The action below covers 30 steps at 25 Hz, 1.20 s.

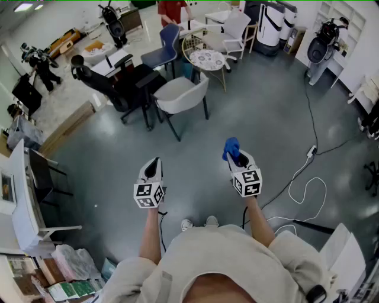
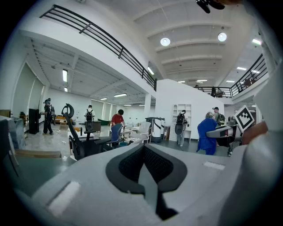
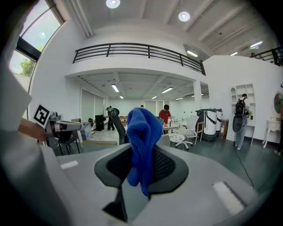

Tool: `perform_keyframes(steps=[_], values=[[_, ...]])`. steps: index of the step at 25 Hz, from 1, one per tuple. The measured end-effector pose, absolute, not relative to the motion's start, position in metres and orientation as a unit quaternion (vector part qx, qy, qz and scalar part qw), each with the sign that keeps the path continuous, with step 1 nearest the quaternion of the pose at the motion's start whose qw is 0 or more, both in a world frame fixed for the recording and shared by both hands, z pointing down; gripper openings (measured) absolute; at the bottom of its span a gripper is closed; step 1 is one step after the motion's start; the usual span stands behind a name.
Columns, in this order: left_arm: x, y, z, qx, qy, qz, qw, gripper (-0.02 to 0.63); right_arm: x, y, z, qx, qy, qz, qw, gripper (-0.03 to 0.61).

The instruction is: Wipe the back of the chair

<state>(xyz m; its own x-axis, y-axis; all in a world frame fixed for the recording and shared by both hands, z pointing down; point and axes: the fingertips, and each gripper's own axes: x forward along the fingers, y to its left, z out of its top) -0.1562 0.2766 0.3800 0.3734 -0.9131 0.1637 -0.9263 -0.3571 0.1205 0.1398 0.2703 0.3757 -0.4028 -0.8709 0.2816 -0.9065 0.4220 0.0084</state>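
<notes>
My right gripper (image 1: 237, 158) (image 3: 142, 165) is shut on a blue cloth (image 1: 231, 147) (image 3: 142, 141) that stands bunched up out of its jaws. My left gripper (image 1: 154, 167) (image 2: 145, 167) is shut with nothing in it. Both are held out over the grey floor, well short of the chairs. A white chair (image 1: 180, 95) with black legs stands ahead, its back toward me. Left of it is a black office chair (image 1: 109, 86) (image 2: 77, 141) with a headrest.
A blue chair (image 1: 161, 50), a round patterned table (image 1: 206, 59) and a white chair (image 1: 234, 31) stand beyond. A person in red (image 1: 172, 9) (image 3: 165, 115) is at the far desks. A white cable and power strip (image 1: 312, 151) run over the floor at right. Desks line the left side.
</notes>
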Motion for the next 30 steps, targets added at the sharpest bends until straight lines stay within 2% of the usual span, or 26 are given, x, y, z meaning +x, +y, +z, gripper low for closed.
perform_keyframes(steps=[21,30], values=[[-0.095,0.274,0.38,0.819,-0.565,0.043,0.094,0.001,0.18,0.266,0.386,0.511,-0.848,0.08,0.111,0.107],[-0.093,0.26,0.389,0.816,-0.568,0.046,0.101,0.001,0.176,0.248,0.398,0.501,-0.853,0.088,0.119,0.107]])
